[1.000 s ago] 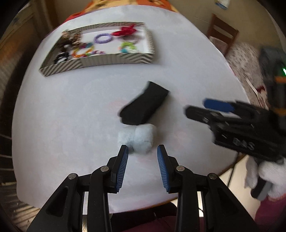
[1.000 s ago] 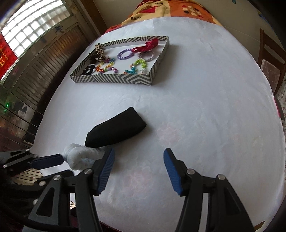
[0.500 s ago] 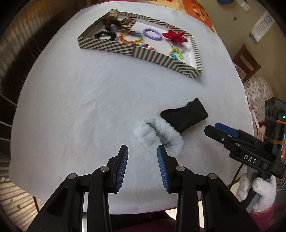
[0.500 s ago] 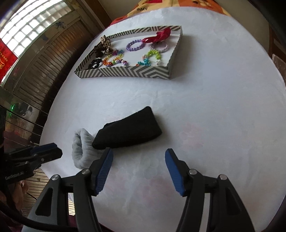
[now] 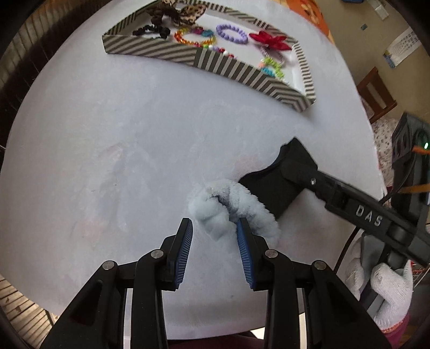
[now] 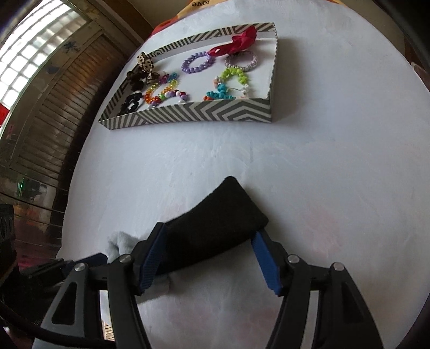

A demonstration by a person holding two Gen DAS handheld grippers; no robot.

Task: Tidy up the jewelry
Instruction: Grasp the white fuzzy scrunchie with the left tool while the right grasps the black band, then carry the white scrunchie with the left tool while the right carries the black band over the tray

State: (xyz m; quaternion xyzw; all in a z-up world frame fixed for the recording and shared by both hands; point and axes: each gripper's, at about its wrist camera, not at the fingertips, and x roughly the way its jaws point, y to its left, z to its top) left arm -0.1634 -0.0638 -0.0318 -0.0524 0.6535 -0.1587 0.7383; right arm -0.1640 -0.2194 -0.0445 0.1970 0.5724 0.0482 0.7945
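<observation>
Setting: a home, likely a dining or living room. Round counter [image 6: 309, 166] covered in white cloth. Wooden chair [image 5: 377, 92] beside it. Dark wooden louvred shutters [image 6: 59, 107] under a glass-block window [image 6: 32, 51]. Paper calendar [image 5: 400, 49] on a beige wall. Patterned orange fabric [image 5: 313, 8] past the counter's far edge.

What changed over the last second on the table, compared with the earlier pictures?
Both claws came down closer. The left claw now straddles part of the fluffy blue scrunchie. The right claw, whose jaws have just been opening, now brackets the black headband, pads not pressing. Scrunchie, headband and striped tray stayed put.
</observation>
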